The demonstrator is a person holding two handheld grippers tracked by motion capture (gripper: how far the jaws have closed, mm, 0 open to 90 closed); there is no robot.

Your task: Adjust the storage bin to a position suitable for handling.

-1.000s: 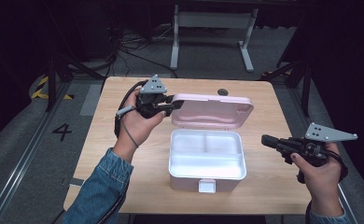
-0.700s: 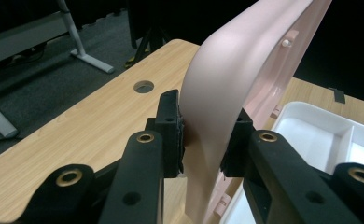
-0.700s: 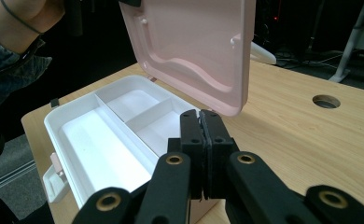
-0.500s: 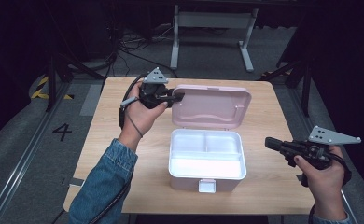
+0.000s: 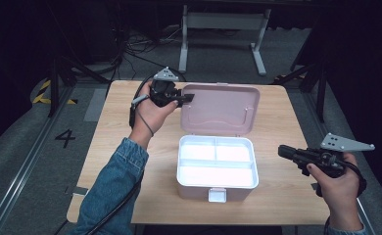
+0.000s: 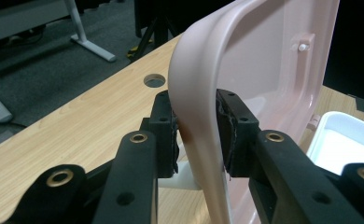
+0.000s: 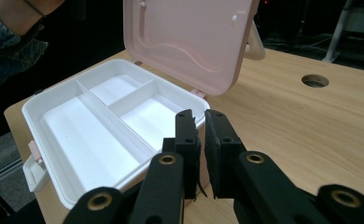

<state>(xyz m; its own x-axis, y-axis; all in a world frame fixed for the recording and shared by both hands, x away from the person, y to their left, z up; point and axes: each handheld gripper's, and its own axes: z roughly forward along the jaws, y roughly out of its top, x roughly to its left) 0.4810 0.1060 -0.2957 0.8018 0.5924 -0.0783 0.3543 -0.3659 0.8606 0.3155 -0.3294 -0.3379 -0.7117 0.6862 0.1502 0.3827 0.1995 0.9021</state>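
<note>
Since the earlier frames the pink lid (image 5: 219,108) has been swinging up and back from the white box (image 5: 217,164); it is now standing close to upright on its hinges at the box's far edge. The left gripper (image 5: 186,97) has been travelling with it, away from the person, and is sitting at the lid's upper left corner. In the left gripper view, the lid's rounded rim (image 6: 196,116) is lying between the two jaws; they have just been opening a little and the pad on one side looks slightly clear of the plastic, so the hold is loosening rather than clamping. The right gripper (image 5: 283,151) is hovering just to the right of the box, holding nothing. Its jaws have just been opening, and only a narrow slit is showing between them (image 7: 202,140).

The lid looks like thin moulded plastic: light, fairly stiff, smooth and likely slippery on its curved rim, so the corner edge is probably the best place to pinch it. The box itself is probably light enough to slide on the wooden table (image 5: 115,142) if pushed.

Inside the box, dividers are forming three compartments, one long and two smaller; all are lying empty.
</note>
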